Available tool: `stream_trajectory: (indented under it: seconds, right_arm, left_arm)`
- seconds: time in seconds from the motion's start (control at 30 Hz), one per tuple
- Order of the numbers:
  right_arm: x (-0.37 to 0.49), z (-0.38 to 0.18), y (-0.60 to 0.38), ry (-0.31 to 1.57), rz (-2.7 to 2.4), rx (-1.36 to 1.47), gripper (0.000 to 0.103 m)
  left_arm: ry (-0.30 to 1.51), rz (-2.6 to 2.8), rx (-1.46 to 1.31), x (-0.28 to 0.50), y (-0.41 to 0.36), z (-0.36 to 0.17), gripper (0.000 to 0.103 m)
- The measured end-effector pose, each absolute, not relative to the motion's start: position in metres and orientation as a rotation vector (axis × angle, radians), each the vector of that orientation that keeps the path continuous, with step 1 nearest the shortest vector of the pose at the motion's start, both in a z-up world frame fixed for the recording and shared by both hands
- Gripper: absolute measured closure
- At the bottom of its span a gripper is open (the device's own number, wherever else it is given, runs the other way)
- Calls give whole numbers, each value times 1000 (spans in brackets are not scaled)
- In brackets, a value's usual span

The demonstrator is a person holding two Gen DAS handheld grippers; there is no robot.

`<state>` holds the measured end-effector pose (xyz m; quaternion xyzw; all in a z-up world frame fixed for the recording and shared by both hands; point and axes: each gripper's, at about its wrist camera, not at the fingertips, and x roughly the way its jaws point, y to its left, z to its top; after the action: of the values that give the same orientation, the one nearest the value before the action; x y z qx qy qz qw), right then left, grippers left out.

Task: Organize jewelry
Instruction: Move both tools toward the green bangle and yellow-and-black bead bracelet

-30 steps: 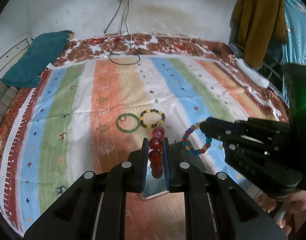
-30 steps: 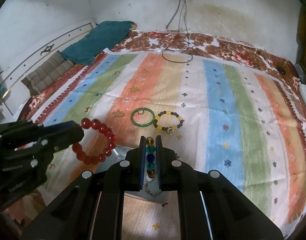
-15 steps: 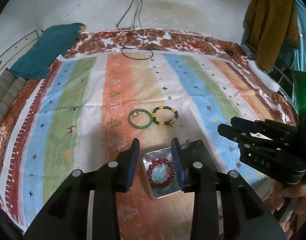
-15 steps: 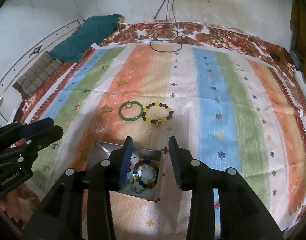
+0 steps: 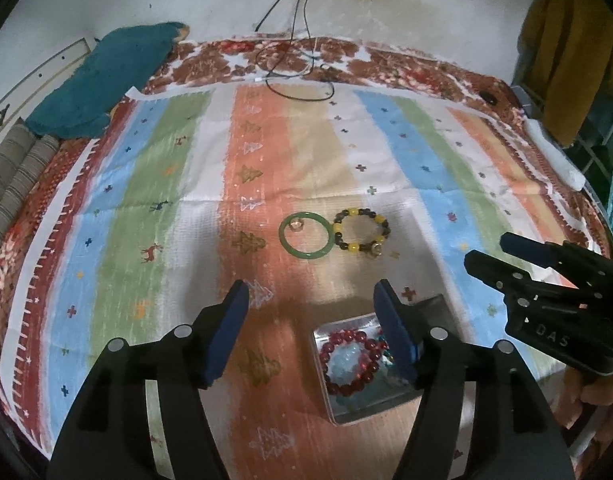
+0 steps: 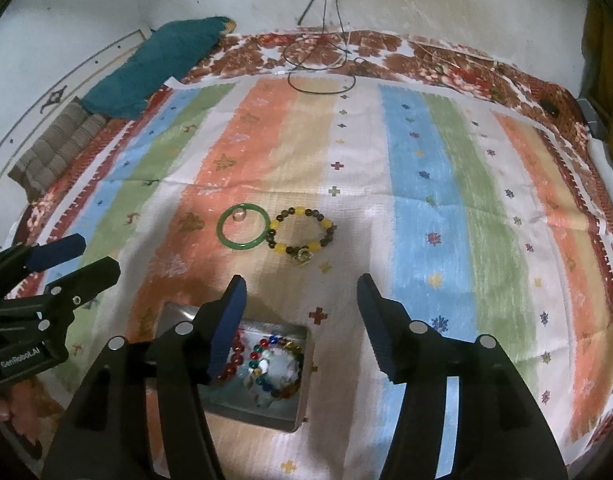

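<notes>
A small metal tin point(image 5: 348, 414) point(image 6: 262, 414) sits on the striped cloth and holds a red bead bracelet point(image 5: 338, 376) point(image 6: 231, 364) and a multicoloured bead bracelet point(image 6: 280, 390). Beyond it lie a green bangle point(image 5: 304, 254) point(image 6: 242, 245) with a small ring point(image 5: 296, 224) inside it, and a yellow-and-brown bead bracelet point(image 5: 362, 247) point(image 6: 302, 248). My left gripper point(image 5: 312, 312) is open and empty above the tin's left. My right gripper point(image 6: 300, 306) is open and empty above the tin's right; it also shows in the left wrist view point(image 5: 506, 254).
A striped cloth point(image 5: 154, 184) point(image 6: 434, 184) covers a bed. A teal cloth point(image 5: 106, 80) and striped cushions point(image 5: 14, 176) lie at the far left. Black cables point(image 5: 298, 76) trail from the wall. Clothes point(image 5: 566, 52) hang at the right.
Both grippers let go of their bracelets, which now lie in the tin. Both jaws have opened wider and the grippers have drawn back and up.
</notes>
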<state>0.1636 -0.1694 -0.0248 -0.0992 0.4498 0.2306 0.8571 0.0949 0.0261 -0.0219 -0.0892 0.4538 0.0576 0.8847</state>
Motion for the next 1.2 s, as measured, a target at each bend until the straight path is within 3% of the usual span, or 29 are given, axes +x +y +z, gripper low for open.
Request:
stream_trajectory:
  seconds: [0.33,1.2]
  right_arm:
    - [186,-28,-165,963,458,-210,36]
    - [240,-66,-146,1069,426,-270,31]
  left_arm:
    - [974,157,-186,115,37,-28,25]
    - [1110,200,-194,177,67,-71,24]
